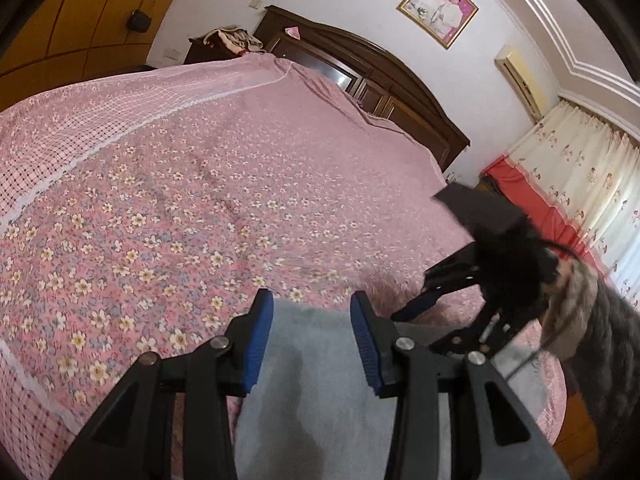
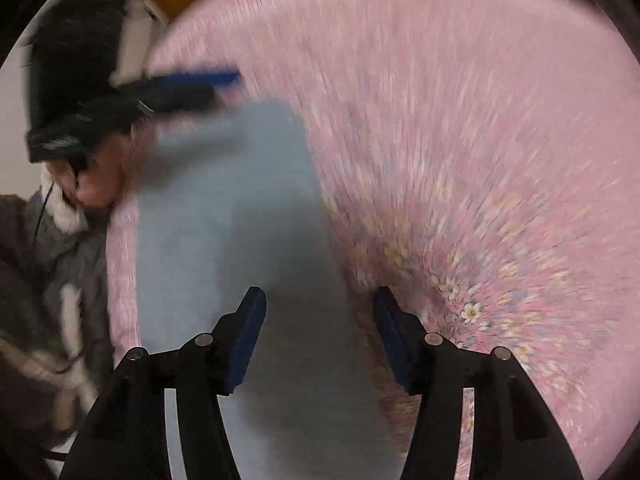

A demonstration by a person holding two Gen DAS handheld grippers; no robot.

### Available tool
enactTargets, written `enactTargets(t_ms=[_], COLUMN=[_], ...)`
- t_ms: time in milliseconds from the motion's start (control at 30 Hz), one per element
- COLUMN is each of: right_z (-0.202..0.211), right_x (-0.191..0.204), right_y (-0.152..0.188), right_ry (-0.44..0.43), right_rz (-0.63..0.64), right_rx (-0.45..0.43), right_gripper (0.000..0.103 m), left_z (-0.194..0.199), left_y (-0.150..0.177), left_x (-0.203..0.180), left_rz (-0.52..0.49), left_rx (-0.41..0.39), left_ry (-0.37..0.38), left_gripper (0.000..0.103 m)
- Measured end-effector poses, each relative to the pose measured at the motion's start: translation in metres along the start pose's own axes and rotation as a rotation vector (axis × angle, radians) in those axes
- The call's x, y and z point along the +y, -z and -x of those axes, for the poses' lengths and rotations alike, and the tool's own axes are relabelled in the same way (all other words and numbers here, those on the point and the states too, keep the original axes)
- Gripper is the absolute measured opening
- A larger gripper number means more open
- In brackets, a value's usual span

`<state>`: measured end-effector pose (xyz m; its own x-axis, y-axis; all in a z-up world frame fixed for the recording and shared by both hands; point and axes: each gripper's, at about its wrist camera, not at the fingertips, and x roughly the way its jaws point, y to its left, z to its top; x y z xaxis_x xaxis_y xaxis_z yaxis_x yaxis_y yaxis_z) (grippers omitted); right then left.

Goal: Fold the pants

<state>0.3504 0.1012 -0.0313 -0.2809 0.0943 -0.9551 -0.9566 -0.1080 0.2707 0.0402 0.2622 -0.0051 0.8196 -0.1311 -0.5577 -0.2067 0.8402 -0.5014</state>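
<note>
Light grey-blue pants (image 1: 312,380) lie on a pink floral bedspread (image 1: 180,208) at the near edge of the bed. My left gripper (image 1: 312,312) is open, its blue-padded fingers spread above the far end of the pants. In the right wrist view, heavily motion-blurred, the pants (image 2: 224,240) stretch away as a long strip. My right gripper (image 2: 318,304) is open above the pants' right edge. The right gripper also shows in the left wrist view (image 1: 416,304), to the right, and the left gripper in the right wrist view (image 2: 192,88), over the far end of the pants.
The bed has a dark wooden headboard (image 1: 380,80) at the far side. The person's grey fuzzy sleeve (image 1: 592,320) is at the right. A curtained window (image 1: 580,168) and wooden floor (image 1: 576,420) lie right of the bed.
</note>
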Motion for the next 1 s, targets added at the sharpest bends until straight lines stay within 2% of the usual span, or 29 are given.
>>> enactTargets(t_ms=[67,133,233,300,333,400,433,500,600,633,667,700,733,767,833,900,1000], right_z=[-0.008,-0.016,-0.017,-0.023,-0.027,-0.031,-0.029,-0.025,-0.020,-0.034,-0.050,-0.079,-0.107,-0.130,-0.170,-0.177,-0.168], right_x=[-0.019,-0.035,-0.032,-0.016,-0.015,-0.017,-0.013,0.018,0.099,0.140,0.167,0.200,0.221,0.235,0.254,0.258,0.259], right_y=[-0.007,-0.009,-0.004,-0.004,-0.017,-0.027,-0.027,-0.027,-0.006,0.006,0.015,0.028,0.039,0.048,0.063,0.065,0.060], right_ry=[-0.129,-0.321,-0.412,-0.384,-0.361,-0.293,-0.222,-0.073,0.480,0.749,0.950,1.223,1.397,1.507,1.634,1.663,1.637], right_rz=[-0.048,-0.132,-0.078,-0.034,-0.041,-0.045,-0.035,0.015,0.172,0.250,0.314,0.418,0.521,0.611,0.722,0.693,0.626], right_rx=[0.038,0.078,0.123,0.135,0.135,0.124,0.103,0.035,-0.110,-0.142,-0.148,-0.146,-0.134,-0.121,-0.107,-0.132,-0.146], right_gripper=[0.056,0.060,0.054,0.053,0.049,0.029,0.024,0.017,0.009,0.007,0.007,0.007,0.007,0.007,0.007,0.007,0.007], left_z=[-0.002,-0.005,-0.006,-0.006,-0.006,-0.007,-0.008,-0.005,0.002,0.005,0.007,0.008,0.009,0.011,0.015,0.021,0.023], left_y=[-0.005,-0.008,-0.012,-0.014,-0.014,-0.011,-0.011,-0.010,-0.011,-0.011,-0.011,-0.012,-0.011,-0.011,-0.010,-0.007,-0.007], left_x=[0.003,0.003,0.007,0.008,0.010,0.009,0.008,0.005,0.006,0.009,0.013,0.017,0.019,0.020,0.020,0.020,0.021], left_rz=[0.003,0.006,0.018,0.029,0.033,0.029,0.023,0.003,-0.002,0.012,0.039,0.059,0.075,0.083,0.075,0.057,0.064], left_rx=[-0.005,-0.006,-0.003,-0.007,-0.006,0.001,0.002,-0.003,-0.030,-0.040,-0.045,-0.045,-0.044,-0.047,-0.056,-0.070,-0.080], left_ry=[0.001,0.002,-0.001,0.010,0.018,0.012,0.005,-0.009,-0.013,-0.012,-0.005,0.009,0.019,0.016,0.000,-0.012,-0.013], left_gripper=[0.042,0.042,0.042,0.042,0.042,0.042,0.042,0.042,0.042,0.042,0.042,0.042,0.042,0.042,0.042,0.042,0.042])
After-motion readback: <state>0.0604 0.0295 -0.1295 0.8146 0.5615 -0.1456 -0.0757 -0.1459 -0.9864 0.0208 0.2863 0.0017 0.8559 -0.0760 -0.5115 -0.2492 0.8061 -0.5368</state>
